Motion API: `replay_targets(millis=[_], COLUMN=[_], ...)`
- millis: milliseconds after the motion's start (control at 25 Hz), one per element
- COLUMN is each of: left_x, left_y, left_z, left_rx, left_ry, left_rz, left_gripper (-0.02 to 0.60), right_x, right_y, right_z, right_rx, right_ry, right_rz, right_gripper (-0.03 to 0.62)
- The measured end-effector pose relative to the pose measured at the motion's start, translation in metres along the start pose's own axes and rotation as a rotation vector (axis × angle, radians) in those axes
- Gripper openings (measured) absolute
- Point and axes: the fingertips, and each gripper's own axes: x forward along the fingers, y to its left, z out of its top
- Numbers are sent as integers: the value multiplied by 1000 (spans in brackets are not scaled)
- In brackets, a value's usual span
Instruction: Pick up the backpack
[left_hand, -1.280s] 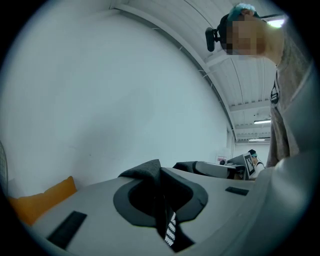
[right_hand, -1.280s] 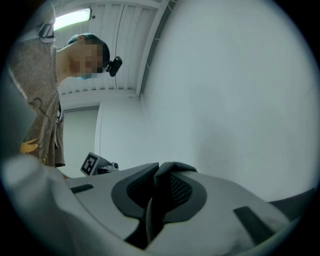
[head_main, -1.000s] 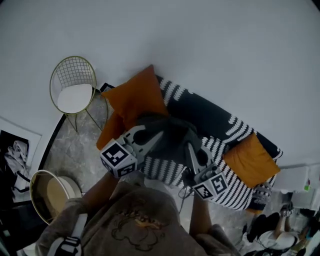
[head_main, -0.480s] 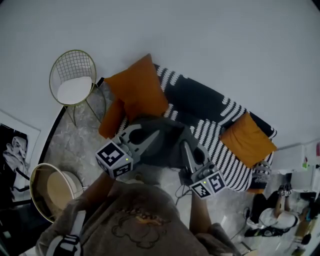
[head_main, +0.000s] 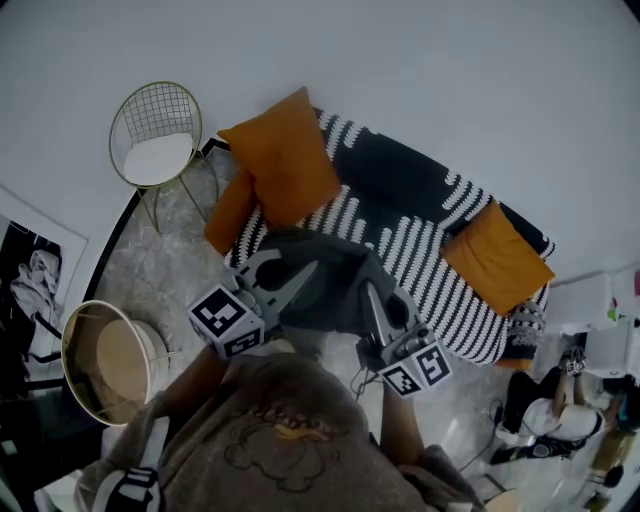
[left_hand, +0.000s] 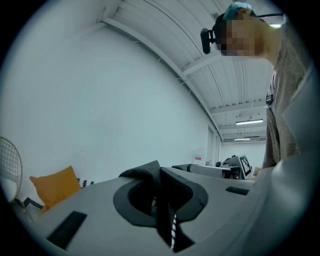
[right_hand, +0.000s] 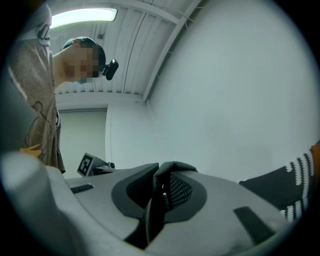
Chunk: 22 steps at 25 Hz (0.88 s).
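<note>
Backpack (head_main: 335, 295), one, tight in two tools: left tool (head_main: 305, 272), right tool (head_main: 370, 292); wire chair (head_main: 160, 140), one.

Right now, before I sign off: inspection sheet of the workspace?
Surface: sofa under a black-and-white striped throw; grey marbled floor in front.
Job's things: dark grey backpack, held between both grippers at the sofa's front edge.
Clutter: orange cushions at both sofa ends.
Grippers: left gripper jaws shut on backpack fabric; right gripper jaws shut on a mesh-lined strap.
Cables: thin dark cord below the backpack; owner unclear.
Surroundings: white wall, wire chair, round basket, framed picture, a person at lower right.
</note>
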Motion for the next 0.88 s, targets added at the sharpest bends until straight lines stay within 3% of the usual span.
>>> replay_targets(millis=[880], left_x=[4], left_y=[-28], left_z=[-5], left_rx=[25], left_ry=[3], left_rz=[-11], left_gripper=[25], right_x=[-30], right_y=[9], right_z=[8], right_rx=[-9], right_ry=[-25], right_rz=[-4], right_gripper=[31])
